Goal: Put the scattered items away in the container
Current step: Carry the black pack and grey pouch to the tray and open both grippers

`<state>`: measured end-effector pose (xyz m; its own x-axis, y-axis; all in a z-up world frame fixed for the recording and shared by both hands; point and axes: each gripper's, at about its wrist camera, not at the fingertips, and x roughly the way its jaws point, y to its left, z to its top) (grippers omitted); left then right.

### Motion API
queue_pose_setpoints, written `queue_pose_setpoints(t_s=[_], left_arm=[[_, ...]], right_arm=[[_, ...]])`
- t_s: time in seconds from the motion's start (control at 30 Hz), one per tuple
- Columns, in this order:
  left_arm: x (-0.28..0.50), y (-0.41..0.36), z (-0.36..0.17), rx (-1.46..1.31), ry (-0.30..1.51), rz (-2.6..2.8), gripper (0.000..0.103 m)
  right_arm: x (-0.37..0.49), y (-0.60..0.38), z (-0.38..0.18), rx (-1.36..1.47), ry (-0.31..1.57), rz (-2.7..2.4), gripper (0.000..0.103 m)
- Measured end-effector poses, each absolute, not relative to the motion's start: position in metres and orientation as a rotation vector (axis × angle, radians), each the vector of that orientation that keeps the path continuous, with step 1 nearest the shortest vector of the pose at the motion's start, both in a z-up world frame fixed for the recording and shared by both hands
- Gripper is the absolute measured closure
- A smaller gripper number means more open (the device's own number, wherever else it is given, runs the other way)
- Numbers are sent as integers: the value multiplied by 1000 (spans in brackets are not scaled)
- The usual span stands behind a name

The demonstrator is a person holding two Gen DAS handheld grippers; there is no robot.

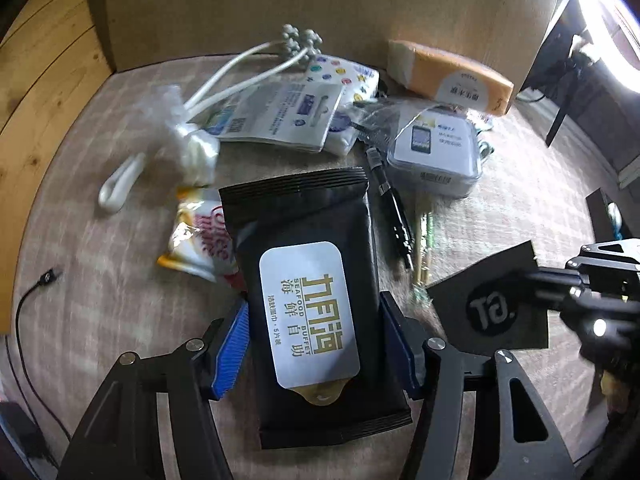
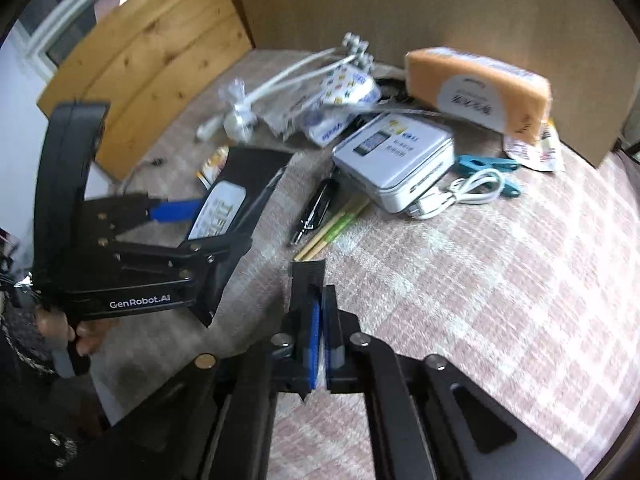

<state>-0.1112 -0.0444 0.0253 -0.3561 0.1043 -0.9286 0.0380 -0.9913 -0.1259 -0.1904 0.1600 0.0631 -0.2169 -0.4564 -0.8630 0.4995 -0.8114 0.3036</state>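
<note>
Your left gripper (image 1: 314, 344) straddles the black wet-wipe pack (image 1: 308, 300), blue pads (image 1: 232, 348) at both edges; can't tell if they're pressing yet. Squeeze mid-pack and lift flat. Right gripper (image 2: 320, 344) is pressed together, empty. At 1 o'clock: pen (image 1: 394, 208), power bank tin (image 1: 438, 152), orange tissue pack (image 1: 448, 74). Surface is checked cloth (image 2: 500, 320); cardboard wall (image 1: 280, 8) at 12. No container visible.

A black wet-wipe pack (image 1: 316, 308) with a white label lies flat amid scattered items near the cardboard box (image 1: 320, 8).
</note>
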Motion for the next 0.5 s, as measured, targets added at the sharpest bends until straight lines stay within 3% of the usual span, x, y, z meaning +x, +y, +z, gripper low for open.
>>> queue_pose_setpoints(t_s=[0.3,0.5], left_arm=[[-96,-38,71,-1633,-194,2605,45],[-105,10,96,-1529,-138,2572,44]], right_arm=[[-163,186,86,1354,-67,-2184,102],[-142,238,112,1313,-137,-2329,102]])
